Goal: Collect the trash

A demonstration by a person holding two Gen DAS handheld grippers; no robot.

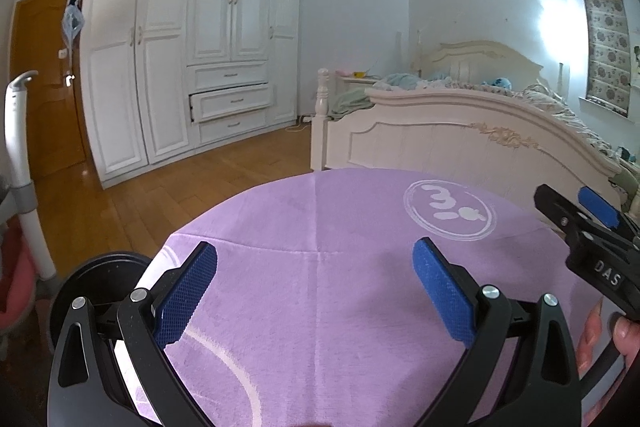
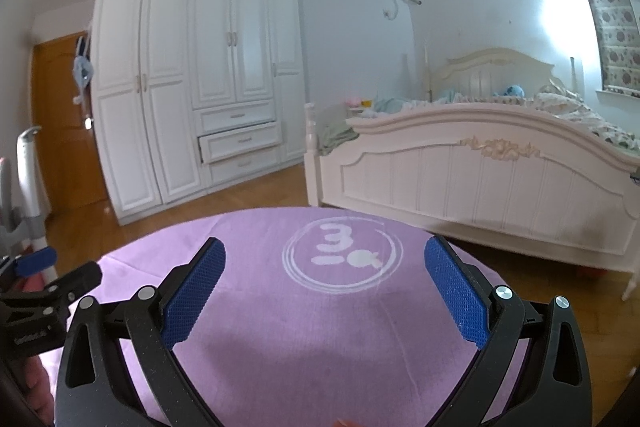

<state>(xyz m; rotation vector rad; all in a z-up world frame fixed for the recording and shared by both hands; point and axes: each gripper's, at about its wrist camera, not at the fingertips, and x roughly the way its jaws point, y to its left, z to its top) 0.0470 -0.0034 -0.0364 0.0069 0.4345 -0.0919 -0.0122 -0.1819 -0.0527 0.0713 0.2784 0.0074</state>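
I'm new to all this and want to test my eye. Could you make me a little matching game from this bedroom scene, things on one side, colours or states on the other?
Things:
1. tablecloth
2. door
3. middle drawer
4. left gripper

Colours or states:
A. pulled partly out
B. purple
C. open, holding nothing
D. orange-brown wood

Pairs: 1-B, 2-D, 3-A, 4-C

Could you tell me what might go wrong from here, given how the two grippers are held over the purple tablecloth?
1. No trash shows on the purple tablecloth, so either open gripper may close on cloth and drag it.
2. The left gripper and right gripper hover side by side and could knock together.
3. The black round bin sits low past the table edge, partly hidden, so a drop could miss.
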